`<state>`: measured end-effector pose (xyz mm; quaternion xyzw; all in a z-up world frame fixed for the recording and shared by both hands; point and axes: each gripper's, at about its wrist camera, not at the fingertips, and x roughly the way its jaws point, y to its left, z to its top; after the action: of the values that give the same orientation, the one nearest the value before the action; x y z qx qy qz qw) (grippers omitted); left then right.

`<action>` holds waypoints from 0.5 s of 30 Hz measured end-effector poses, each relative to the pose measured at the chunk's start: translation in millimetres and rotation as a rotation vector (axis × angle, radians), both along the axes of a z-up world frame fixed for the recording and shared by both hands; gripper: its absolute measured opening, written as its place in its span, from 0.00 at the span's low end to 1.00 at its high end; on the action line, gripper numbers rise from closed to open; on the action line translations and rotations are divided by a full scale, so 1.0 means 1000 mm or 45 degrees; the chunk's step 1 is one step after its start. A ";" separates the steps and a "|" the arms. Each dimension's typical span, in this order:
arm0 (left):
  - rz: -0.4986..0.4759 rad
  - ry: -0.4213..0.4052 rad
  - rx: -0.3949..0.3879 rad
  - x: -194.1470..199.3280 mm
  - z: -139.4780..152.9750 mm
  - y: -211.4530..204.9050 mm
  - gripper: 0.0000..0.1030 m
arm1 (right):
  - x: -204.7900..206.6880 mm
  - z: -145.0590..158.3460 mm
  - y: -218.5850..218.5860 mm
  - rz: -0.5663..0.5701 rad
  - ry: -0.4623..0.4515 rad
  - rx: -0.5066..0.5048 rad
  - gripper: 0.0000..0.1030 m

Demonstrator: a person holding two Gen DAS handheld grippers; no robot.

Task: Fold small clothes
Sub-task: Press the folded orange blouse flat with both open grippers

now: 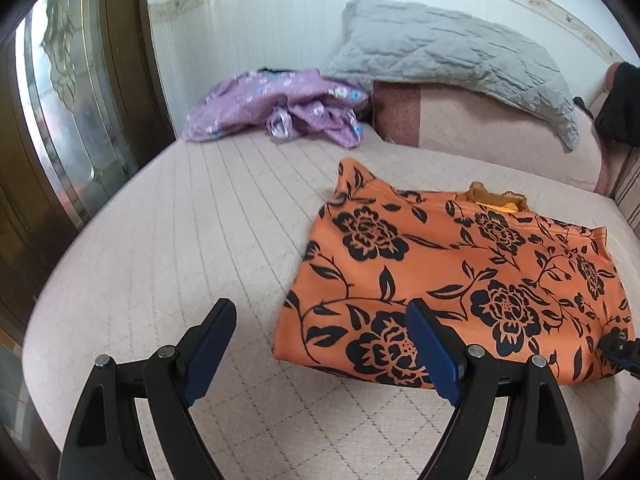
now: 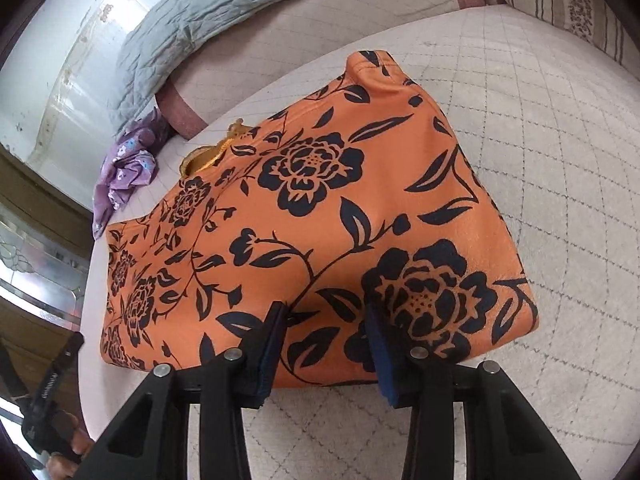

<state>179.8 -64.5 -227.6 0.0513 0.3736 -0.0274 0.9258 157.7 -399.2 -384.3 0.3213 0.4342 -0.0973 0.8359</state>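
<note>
Orange floral garment (image 1: 460, 280) sits folded into a rough rectangle on my quilted pink bed cover (image 1: 180, 240), so that's where things are at.

Left wrist view: my left gripper (image 1: 320, 308) is spread wide and holding nothing, hovering over bare cover just beside the garment's near corner, its right finger overlapping the edge. This view also gets the crumpled purple floral clothing (image 1: 280, 108) by the wall, the grey quilted pillow (image 1: 452, 56) and the wooden door (image 1: 48, 120).

Right wrist view: my right gripper (image 2: 326, 316) is about half open, fingertips over the garment's near edge with orange cloth between them. Can't tell if the pads are actually pinching it. Only here: a striped cushion (image 2: 560, 0), plus my other hand (image 2: 60, 440) on its handle.
</note>
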 end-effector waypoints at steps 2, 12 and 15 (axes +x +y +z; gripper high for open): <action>-0.006 -0.016 0.011 -0.004 0.003 0.000 0.84 | 0.000 0.000 0.000 -0.002 0.000 0.004 0.42; -0.016 -0.059 0.059 -0.019 0.010 0.002 0.84 | -0.001 -0.001 -0.001 -0.002 -0.006 0.012 0.42; -0.019 -0.062 0.062 -0.021 0.009 0.001 0.84 | -0.002 -0.001 0.001 -0.001 -0.007 -0.003 0.42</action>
<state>159.1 -63.2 -218.4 0.0774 0.3510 -0.0237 0.9329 155.7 -398.0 -385.0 0.3206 0.4318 -0.0972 0.8374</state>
